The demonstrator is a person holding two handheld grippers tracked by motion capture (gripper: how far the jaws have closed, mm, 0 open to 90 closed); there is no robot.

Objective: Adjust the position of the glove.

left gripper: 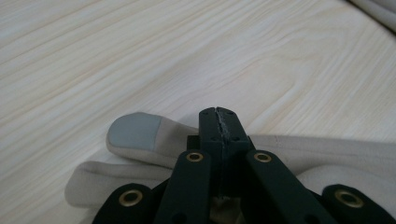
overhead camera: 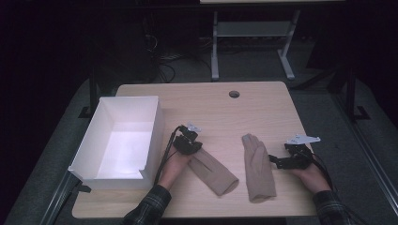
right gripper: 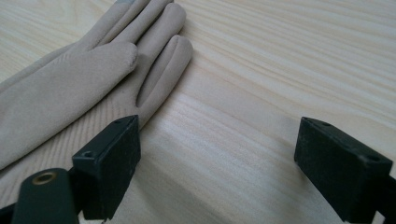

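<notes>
Left tongs (left gripper: 219, 122) closed over left glove (left gripper: 140, 140), right tongs (right gripper: 217, 163) beside right glove (right gripper: 70, 88)

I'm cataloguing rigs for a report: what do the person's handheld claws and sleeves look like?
Both are black two-jaw claws: the left claw and right claw have flat linkage bars with brass-coloured rivets, blocky pads, a grey three-cornered plate on top and trailing black cables. The dark plaid sleeves cover the forearms.

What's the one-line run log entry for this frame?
left gripper: shut on left glove | right gripper: open, beside right glove, not gripping | white box: empty, table's left
</notes>
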